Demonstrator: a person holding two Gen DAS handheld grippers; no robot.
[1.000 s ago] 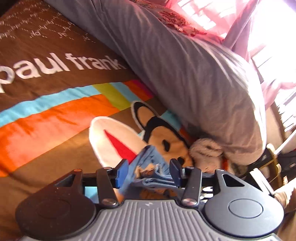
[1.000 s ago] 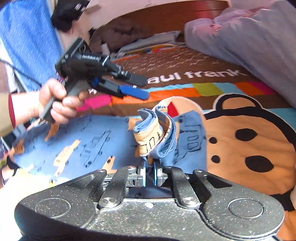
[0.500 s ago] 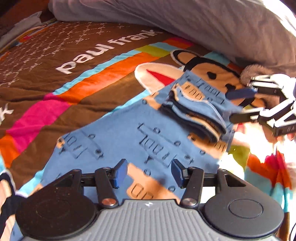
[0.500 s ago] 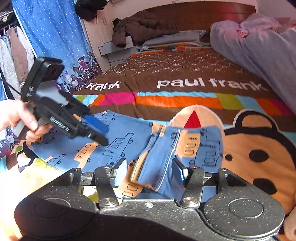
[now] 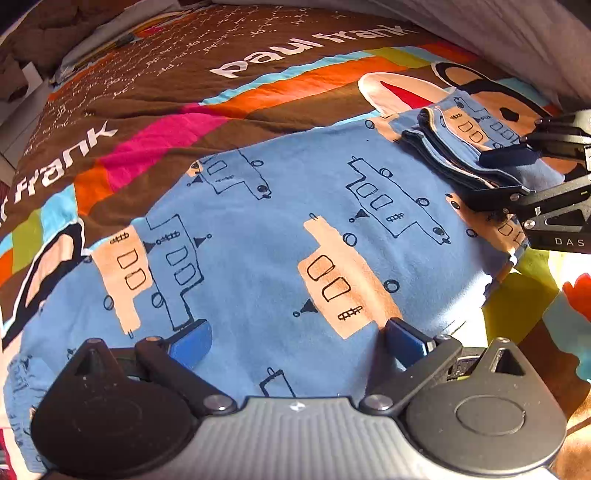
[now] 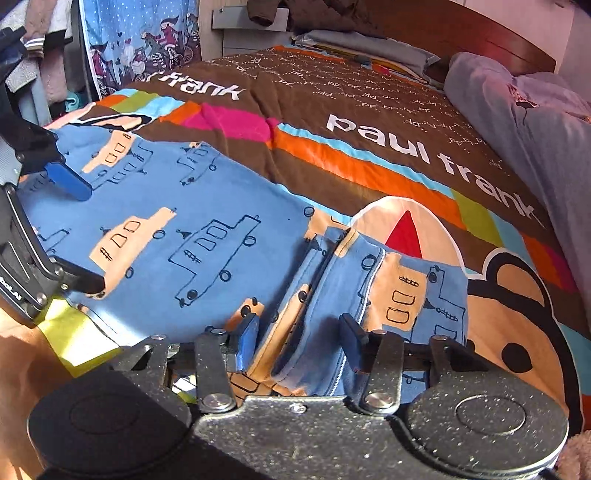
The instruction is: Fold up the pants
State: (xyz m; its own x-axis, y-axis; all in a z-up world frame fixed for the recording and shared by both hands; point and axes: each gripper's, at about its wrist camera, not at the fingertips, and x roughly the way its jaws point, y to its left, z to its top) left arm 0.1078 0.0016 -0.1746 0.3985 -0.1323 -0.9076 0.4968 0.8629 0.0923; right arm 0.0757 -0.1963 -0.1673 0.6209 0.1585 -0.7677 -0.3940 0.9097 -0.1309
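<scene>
Blue pants (image 5: 280, 229) with a car print lie flat on the striped brown bedspread (image 5: 155, 85). One end is folded back on itself into a thick layered fold (image 6: 332, 280) near the monkey picture. My left gripper (image 5: 299, 339) hovers over the flat middle of the pants, its jaws opening wide with nothing between them; it also shows at the left edge of the right wrist view (image 6: 79, 232). My right gripper (image 6: 299, 338) straddles the folded end, jaws closing, the fabric between the pads but not visibly pinched. From the left wrist view the right gripper (image 5: 502, 175) sits at that fold.
A bulky grey duvet (image 6: 535, 122) lies along the right side of the bed. Clothes (image 6: 369, 40) are piled by the wooden headboard (image 6: 480, 33). A blue patterned curtain (image 6: 140, 37) and hanging garments stand at the left. A yellow-green sheet (image 5: 517, 302) shows at the near edge.
My left gripper let go of the pants end, swung back over the flat part and opened wide. My right gripper opened off the raised fold, which now lies down on the pants.
</scene>
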